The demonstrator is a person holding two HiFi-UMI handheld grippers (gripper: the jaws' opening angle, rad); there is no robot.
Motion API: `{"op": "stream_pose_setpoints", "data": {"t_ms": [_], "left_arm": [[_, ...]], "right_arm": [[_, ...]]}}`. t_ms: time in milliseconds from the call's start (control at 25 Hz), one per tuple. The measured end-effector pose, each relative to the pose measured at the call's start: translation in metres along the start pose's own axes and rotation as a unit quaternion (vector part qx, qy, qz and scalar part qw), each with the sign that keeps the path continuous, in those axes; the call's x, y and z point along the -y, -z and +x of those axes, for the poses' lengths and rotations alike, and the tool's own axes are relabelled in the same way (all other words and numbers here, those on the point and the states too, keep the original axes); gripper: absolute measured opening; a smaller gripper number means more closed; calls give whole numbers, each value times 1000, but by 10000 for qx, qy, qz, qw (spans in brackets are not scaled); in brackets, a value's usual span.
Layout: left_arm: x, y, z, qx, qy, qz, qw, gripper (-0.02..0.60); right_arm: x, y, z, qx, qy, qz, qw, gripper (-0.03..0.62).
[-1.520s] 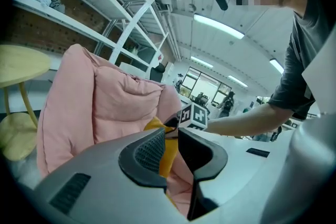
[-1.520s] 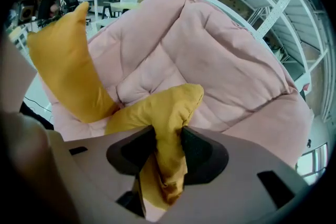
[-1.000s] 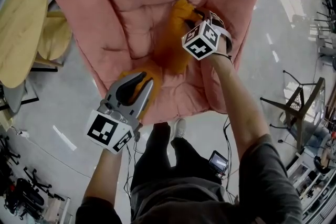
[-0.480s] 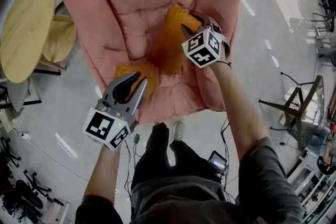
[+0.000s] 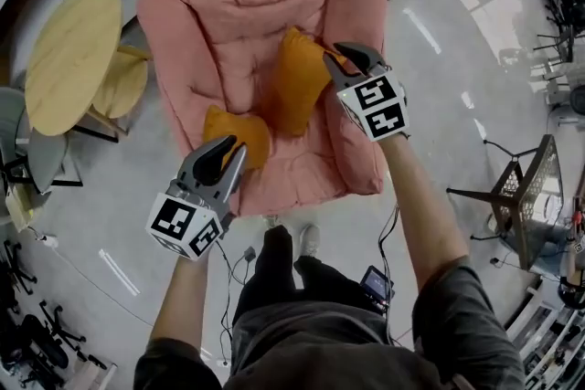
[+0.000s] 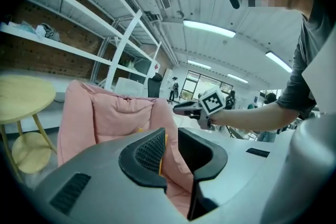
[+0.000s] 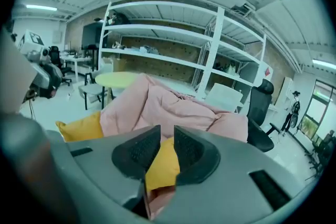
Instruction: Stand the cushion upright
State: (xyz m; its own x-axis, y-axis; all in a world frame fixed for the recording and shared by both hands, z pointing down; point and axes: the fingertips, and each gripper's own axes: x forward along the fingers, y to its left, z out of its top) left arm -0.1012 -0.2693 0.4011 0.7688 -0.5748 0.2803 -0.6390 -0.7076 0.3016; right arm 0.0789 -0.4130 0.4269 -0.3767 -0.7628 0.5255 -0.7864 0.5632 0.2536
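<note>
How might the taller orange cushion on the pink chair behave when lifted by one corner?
Probably soft: the taller orange cushion bunches between the right gripper's closing fingers. Likely light, since that corner pinch seems to hold it upright.

The cushion (image 5: 297,82) is a plain, warm orange-yellow, and so is the second cushion (image 5: 236,134) near the chair's front edge. The chair (image 5: 210,5) under them is dusty pink, unpatterned. The left gripper (image 5: 228,146) is grey with black pads; its cube (image 5: 187,228) bears black-and-white square markers. The round table (image 5: 73,59) is pale yellow, the floor (image 5: 457,59) glossy light grey.
</note>
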Motion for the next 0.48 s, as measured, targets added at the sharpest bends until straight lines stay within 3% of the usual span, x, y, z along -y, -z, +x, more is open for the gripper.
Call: {"op": "stream_pose_setpoints", "data": {"t_ms": [280, 480], "left_arm": [[31, -18, -25, 96, -102, 122, 9998, 80], [50, -17, -39, 86, -168, 172, 9997, 79]], "right_arm": [[-15, -10, -88, 553, -455, 1353, 9882, 40], [-44, -14, -133, 975, -895, 2483, 9596, 25]]}}
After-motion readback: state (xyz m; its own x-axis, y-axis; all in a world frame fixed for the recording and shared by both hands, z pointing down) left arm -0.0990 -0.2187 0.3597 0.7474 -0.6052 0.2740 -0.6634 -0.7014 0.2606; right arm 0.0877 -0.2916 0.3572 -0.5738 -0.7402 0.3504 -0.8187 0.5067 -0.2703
